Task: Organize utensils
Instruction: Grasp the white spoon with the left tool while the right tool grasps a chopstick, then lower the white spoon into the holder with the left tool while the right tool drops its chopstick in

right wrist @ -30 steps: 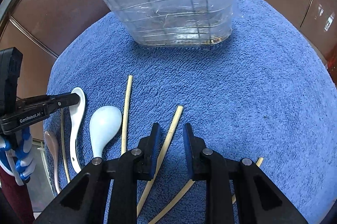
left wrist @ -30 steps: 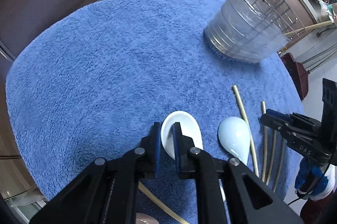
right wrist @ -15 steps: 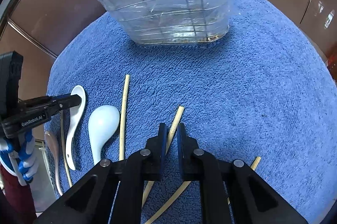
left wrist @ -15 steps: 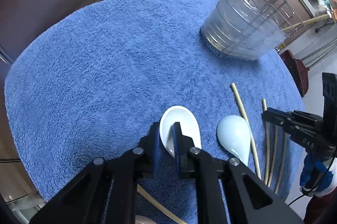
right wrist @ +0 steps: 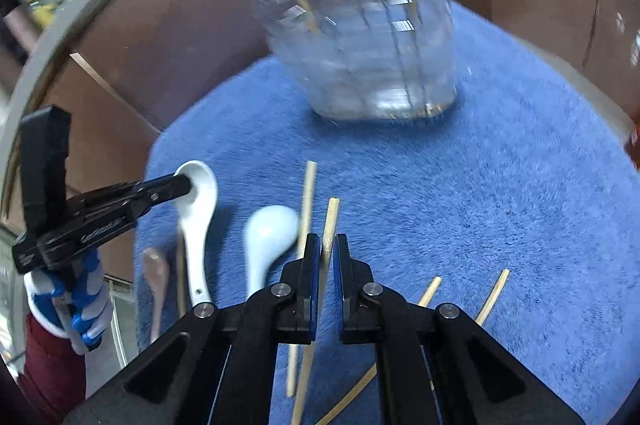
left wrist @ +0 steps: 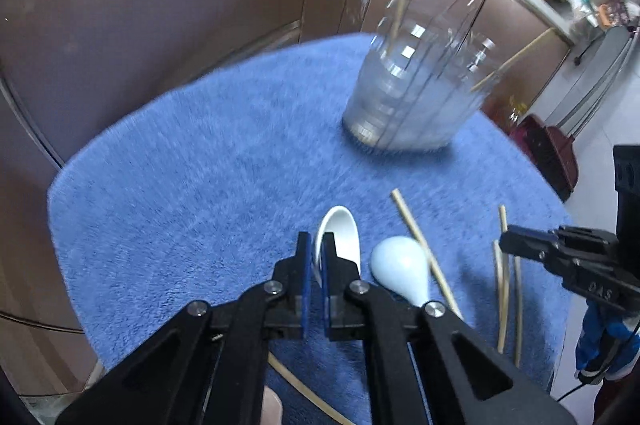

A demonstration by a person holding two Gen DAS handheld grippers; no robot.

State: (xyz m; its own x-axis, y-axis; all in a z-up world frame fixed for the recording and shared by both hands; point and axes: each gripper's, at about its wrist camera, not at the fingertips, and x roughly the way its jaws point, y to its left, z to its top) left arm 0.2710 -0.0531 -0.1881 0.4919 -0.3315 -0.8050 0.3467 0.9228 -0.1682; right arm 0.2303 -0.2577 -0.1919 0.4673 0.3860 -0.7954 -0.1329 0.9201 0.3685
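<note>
My left gripper [left wrist: 316, 249] pinches the bowl rim of a white ceramic spoon [left wrist: 342, 233], its jaws still closing tight on it. The spoon [right wrist: 198, 217] hangs tilted above the blue towel [left wrist: 180, 185], held by the left gripper [right wrist: 185, 184]. My right gripper [right wrist: 327, 249] grips a bamboo chopstick [right wrist: 331, 217] near its top end, jaws closing on it. The right gripper [left wrist: 505, 244] shows side-on at the right. The wire utensil holder [right wrist: 372, 65] with its clear liner stands at the towel's far side, blurred, with chopsticks upright in it.
A pale blue spoon [right wrist: 268, 237] lies bowl-down between the grippers, a loose chopstick [right wrist: 309, 193] beside it. More chopsticks [right wrist: 492, 293] lie right of my right gripper. A pinkish spoon [right wrist: 154, 265] sits at the towel's left edge. Brown cabinets [left wrist: 160, 5] stand behind.
The right jaws closed on the chopstick. Both grippers rose and tilted up, lifting the white spoon and the chopstick off the towel. The holder now sits lower in both views.
</note>
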